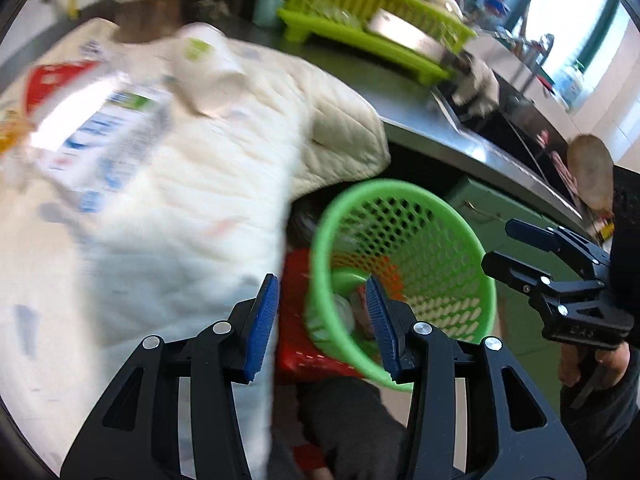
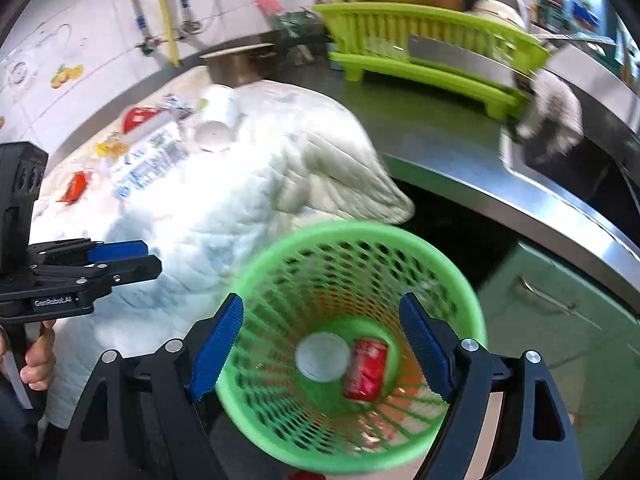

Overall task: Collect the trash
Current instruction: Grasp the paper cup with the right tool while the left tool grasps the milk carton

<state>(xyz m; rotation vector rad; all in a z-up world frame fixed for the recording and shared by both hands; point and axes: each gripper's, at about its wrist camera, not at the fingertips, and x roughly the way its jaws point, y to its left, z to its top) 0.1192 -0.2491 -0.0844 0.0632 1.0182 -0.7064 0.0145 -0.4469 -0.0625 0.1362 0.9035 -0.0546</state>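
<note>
Jaws of both grippers, left [image 1: 322, 322] and right [image 2: 320, 346], spread empty; one green basket [image 2: 448, 276] holds one red can [image 2: 366, 374] and one white cup [image 2: 323, 361].

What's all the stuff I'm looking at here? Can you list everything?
Mesh basket: one, green, below the counter edge.
Can: one, red, in the basket.
Round lid-like item: one, white, in the basket beside the can.
Quilted cloth: one, white, on the counter.
Wrappers and cartons: several, mixed colours, on the cloth.
Dish rack: one, lime green, back of counter.
Sink: one, steel, right.
Left claw: open.
Right claw: open, above the basket.
</note>
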